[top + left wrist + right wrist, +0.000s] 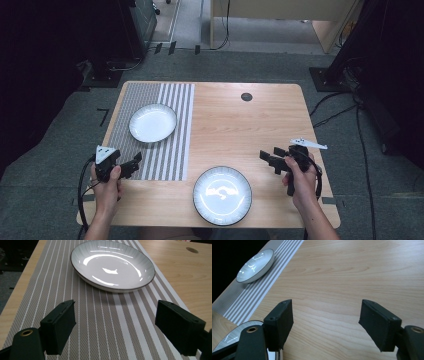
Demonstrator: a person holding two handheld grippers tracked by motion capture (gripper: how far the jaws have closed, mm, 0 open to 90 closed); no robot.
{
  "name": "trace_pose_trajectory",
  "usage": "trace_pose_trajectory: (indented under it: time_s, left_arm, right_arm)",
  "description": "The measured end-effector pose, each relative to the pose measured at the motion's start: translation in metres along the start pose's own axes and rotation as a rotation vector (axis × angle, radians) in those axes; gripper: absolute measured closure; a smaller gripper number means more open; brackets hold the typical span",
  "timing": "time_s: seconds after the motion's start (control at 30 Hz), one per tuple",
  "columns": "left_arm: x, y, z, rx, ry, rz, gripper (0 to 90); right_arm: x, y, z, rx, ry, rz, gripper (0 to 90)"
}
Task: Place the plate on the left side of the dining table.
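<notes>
High view: I see my left gripper (131,163) hovering at about seven o'clock over the striped placemat (172,145), jaws spread and empty, aimed toward the far plate (153,123) that sits on the mat near ten o'clock. My right gripper (270,159) hangs at roughly four o'clock, also spread with nothing between the jaws, pointing inward across bare wood. The near plate (222,195) rests at six o'clock on the wooden table (250,125), just beside the mat's corner. I judge both tools are held wide to be ready to take a plate by its rim. A small dark grommet (246,97) sits near twelve o'clock. Around the table I see grey carpet, trailing cables and dark equipment stands.
</notes>
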State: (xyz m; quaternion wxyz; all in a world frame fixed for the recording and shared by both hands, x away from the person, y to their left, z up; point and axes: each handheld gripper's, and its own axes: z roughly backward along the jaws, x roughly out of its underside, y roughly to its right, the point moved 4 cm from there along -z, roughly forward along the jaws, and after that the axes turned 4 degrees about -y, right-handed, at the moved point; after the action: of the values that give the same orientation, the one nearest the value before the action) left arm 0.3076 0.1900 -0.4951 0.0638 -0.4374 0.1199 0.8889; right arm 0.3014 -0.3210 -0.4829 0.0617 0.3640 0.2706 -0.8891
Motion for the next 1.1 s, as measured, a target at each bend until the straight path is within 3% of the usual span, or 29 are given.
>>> trace_pose_trajectory:
  time_s: [0.27,0.47,0.5,0.63,0.83,0.97,1.1]
  left_arm:
    - [0.026,0.001,0.014,0.003,-0.037,-0.041,14.9]
    - [0.042,-0.012,0.022,-0.017,-0.056,-0.043,14.9]
    - [0.048,-0.017,0.025,-0.036,-0.069,-0.052,14.9]
    - [0.053,-0.030,0.029,-0.072,-0.080,-0.077,14.9]
    - [0.057,-0.046,0.029,-0.090,-0.098,-0.057,15.0]
    - [0.062,-0.047,0.023,-0.121,-0.141,-0.117,15.0]
    - [0.063,-0.047,0.022,-0.126,-0.146,-0.124,15.0]
  right_arm:
    - [0.014,0.014,0.008,0.045,-0.002,-0.015,27.0]
    - [0.028,0.028,0.015,0.086,-0.005,-0.039,26.9]
    - [0.033,0.033,0.018,0.101,-0.006,-0.045,26.7]
    - [0.041,0.044,0.026,0.139,-0.002,-0.052,26.1]
    - [0.051,0.060,0.034,0.189,0.016,-0.082,25.8]
    - [0.057,0.073,0.038,0.236,0.034,-0.110,25.7]
    - [0.059,0.078,0.040,0.299,0.032,-0.098,25.1]
